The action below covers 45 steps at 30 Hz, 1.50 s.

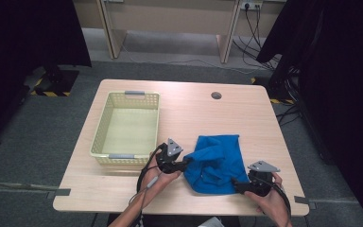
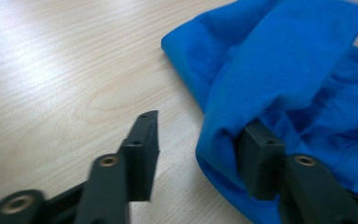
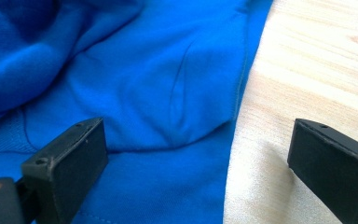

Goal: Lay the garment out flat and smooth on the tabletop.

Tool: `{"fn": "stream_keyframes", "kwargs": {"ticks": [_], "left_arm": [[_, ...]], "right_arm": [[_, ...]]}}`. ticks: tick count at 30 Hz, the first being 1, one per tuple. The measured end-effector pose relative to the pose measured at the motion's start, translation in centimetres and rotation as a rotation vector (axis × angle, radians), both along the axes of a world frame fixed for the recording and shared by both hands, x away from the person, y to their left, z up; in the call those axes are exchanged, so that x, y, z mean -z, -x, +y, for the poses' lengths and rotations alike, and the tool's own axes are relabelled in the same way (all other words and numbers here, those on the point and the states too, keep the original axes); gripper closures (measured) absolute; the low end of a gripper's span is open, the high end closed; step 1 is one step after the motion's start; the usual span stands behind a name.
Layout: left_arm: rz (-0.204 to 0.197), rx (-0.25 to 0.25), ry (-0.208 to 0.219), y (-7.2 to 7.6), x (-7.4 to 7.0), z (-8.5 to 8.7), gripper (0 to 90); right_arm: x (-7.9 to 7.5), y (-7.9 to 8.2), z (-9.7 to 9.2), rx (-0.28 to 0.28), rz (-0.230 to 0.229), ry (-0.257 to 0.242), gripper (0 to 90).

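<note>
High view: both hands rest low at the blue cloth (image 1: 217, 163), jaws apart, gripping nothing.

Three cameras: one fixed overhead, one riding on each gripper.

The high view looks forward and down from the person's side, far enough off to take in the whole table (image 1: 123, 189), the basket (image 1: 101, 125), the cloth (image 1: 217, 161), both grippers and the floor beyond. The left gripper view sits low and close behind the left gripper (image 2: 198, 154), facing along its jaws across the wood to the cloth's (image 2: 279, 70) edge. The right gripper view sits just as close behind the right gripper (image 3: 198, 158), aimed down where the cloth (image 3: 135, 70) meets bare tabletop. All three views share the cloth and the tabletop around it.
</note>
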<state>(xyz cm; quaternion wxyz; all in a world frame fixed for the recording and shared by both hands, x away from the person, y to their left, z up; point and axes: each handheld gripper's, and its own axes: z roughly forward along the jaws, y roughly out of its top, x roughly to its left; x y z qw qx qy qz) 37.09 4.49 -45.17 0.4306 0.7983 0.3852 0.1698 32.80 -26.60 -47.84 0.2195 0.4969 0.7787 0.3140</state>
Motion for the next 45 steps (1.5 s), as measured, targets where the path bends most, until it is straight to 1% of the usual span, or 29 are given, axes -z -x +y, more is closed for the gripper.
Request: {"fn": "stream_keyframes", "kwargs": {"ticks": [4,8,11,14,17,22,26,28,31,33,34,36,39,40,42,45], "left_arm": [[-0.029,0.020,0.004,0.4,-1.0,-0.6,40.7],[-0.024,0.054,0.013,0.9,-1.6,-1.8,33.1],[-0.024,0.088,0.006,1.3,-2.0,-2.8,31.1],[-0.025,0.104,0.007,1.3,-2.2,-3.9,26.6],[-0.019,0.117,0.005,1.0,-2.4,-5.2,23.5],[-0.011,0.138,-0.009,0.1,-2.1,-7.6,20.9],[0.001,0.153,-0.031,-0.6,-1.4,-9.5,20.3],[0.000,0.156,-0.037,-0.8,-1.3,-9.8,20.3],[-0.020,0.154,-0.096,-1.3,-0.7,-11.3,19.6],[-0.015,0.147,-0.110,-1.7,-0.3,-11.9,19.4],[-0.017,0.146,-0.124,-2.0,0.0,-12.2,20.9],[-0.042,0.143,-0.160,-2.4,0.4,-12.5,35.2],[-0.053,0.130,-0.185,-2.7,0.6,-12.2,57.7],[-0.052,0.129,-0.184,-2.7,0.5,-11.9,64.2],[-0.050,0.120,-0.184,-2.8,0.3,-11.3,69.8],[-0.060,0.099,-0.174,-2.9,-0.1,-10.1,73.2]], "right_arm": [[0.0,0.0,0.0,-0.003,-0.002,0.002,5.1],[0.0,0.0,0.0,-0.001,-0.001,0.001,5.1],[0.0,0.0,0.0,-0.001,-0.001,0.001,5.1],[0.0,0.0,0.0,-0.003,-0.001,0.001,5.1],[0.0,0.0,0.0,-0.003,-0.004,0.003,5.1],[0.0,0.0,0.0,-0.005,-0.003,0.004,5.1],[0.0,-0.1,0.1,-0.005,-0.001,0.001,5.1],[0.0,-0.1,0.1,-0.005,-0.002,0.002,5.1],[0.0,-0.1,0.1,-0.006,-0.001,0.002,5.1],[0.0,-0.1,0.1,-0.005,-0.001,0.000,5.1],[0.0,-0.1,0.1,-0.005,-0.001,0.001,5.2],[0.0,0.0,0.1,-0.005,-0.002,0.001,5.2],[0.0,-0.1,0.1,-0.004,0.001,-0.004,5.2],[0.0,0.0,0.1,-0.006,-0.001,-0.001,5.3],[0.0,-0.1,0.1,-0.006,0.000,-0.002,5.3],[0.0,0.0,0.2,-0.005,0.000,-0.001,5.4]]}}
